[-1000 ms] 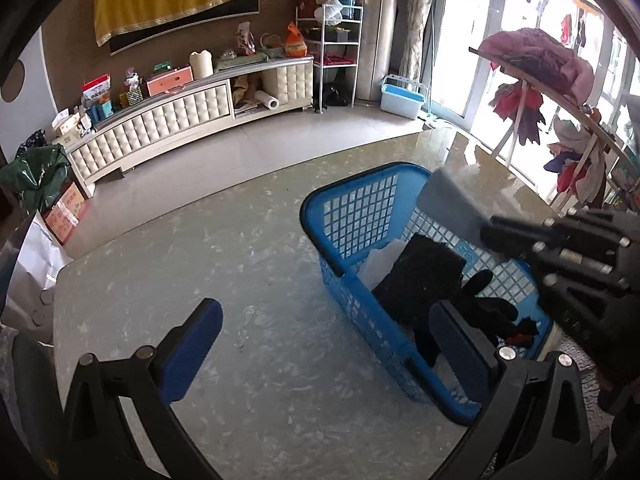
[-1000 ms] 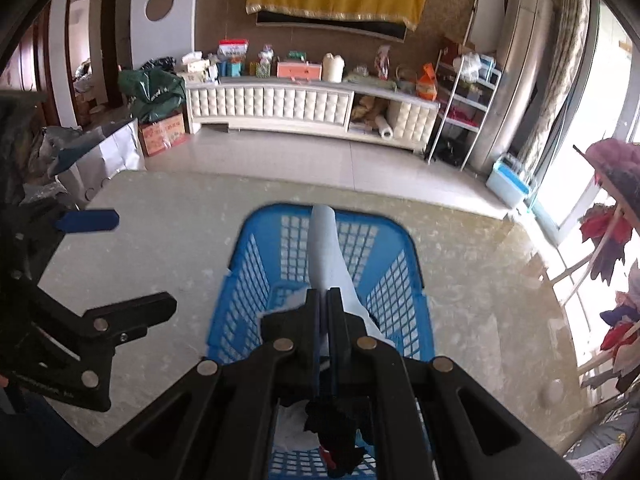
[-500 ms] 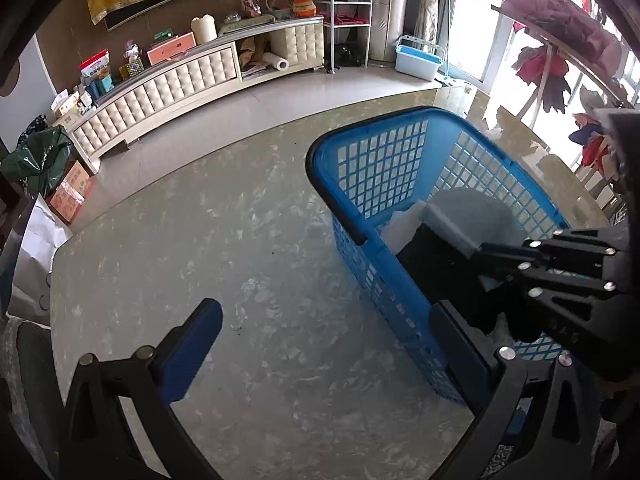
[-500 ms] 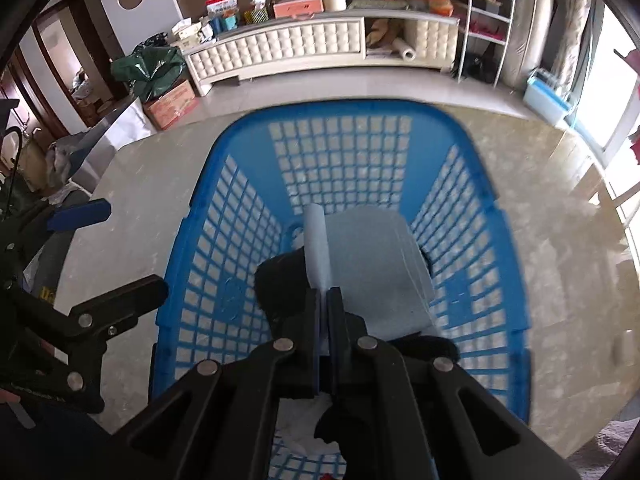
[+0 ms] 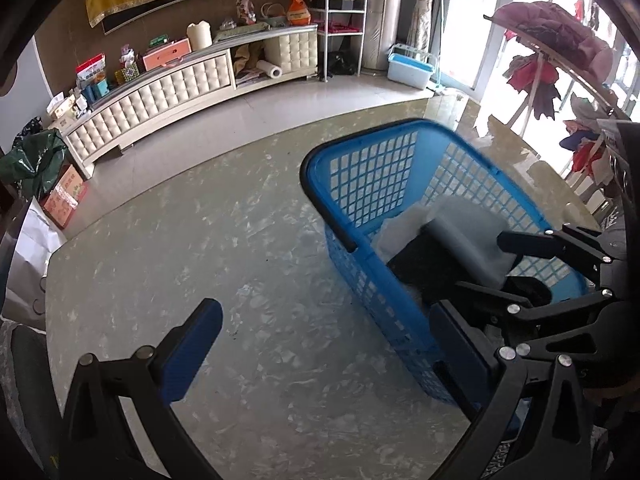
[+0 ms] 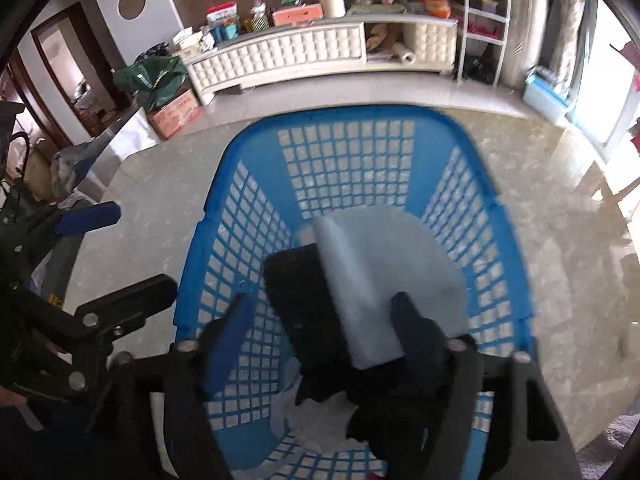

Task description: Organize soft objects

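Observation:
A blue mesh basket [image 6: 224,184] [image 5: 316,184] stands on the marble table [image 5: 200,240]. Inside it a grey foam pad [image 6: 380,264] [image 5: 468,240] rests tilted on a black foam piece [image 6: 296,292], with white cloth [image 6: 320,420] underneath. My right gripper [image 6: 324,328] [image 5: 492,264] hangs over the basket. Its jaws are opening, with the grey pad between them and loose from the left finger. My left gripper [image 5: 326,344] [image 6: 116,256] stands open and empty over the table, left of the basket.
A white tufted cabinet [image 5: 168,88] with boxes on top runs along the far wall. A clothes rack [image 5: 560,48] stands at the right by the window. A green bag [image 5: 28,160] and a cardboard box [image 5: 64,196] sit on the floor at the left.
My right gripper has dipped into the basket with the grey foam pad and its jaws have parted. The pad now lies on the black piece. My left gripper stays open.

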A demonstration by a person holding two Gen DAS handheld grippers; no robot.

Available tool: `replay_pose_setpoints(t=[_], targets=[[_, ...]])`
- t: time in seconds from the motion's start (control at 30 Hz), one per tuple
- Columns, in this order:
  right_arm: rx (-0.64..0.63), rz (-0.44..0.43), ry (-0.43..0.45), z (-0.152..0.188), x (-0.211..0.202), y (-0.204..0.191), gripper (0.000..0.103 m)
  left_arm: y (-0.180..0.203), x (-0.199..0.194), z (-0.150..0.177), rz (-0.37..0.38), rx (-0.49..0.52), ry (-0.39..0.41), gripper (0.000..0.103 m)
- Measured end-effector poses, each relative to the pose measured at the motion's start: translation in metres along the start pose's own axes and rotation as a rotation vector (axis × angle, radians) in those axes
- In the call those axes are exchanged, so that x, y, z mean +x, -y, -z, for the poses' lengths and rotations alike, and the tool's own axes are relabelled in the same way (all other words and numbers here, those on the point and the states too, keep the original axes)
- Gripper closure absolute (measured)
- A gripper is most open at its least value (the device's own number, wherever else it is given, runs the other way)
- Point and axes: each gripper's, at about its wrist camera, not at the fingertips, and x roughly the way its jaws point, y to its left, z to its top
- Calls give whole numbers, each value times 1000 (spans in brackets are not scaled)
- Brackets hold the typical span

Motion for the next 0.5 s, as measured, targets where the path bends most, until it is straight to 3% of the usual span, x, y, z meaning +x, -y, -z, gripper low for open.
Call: replay_pose_setpoints(t=[0.3,0.5], targets=[[58,30,91,18,-42,7,1,5,-38,4,54,6,102,0],[65,73,211,21,-76,-7,0,8,-78,11,15,17,212,0]])
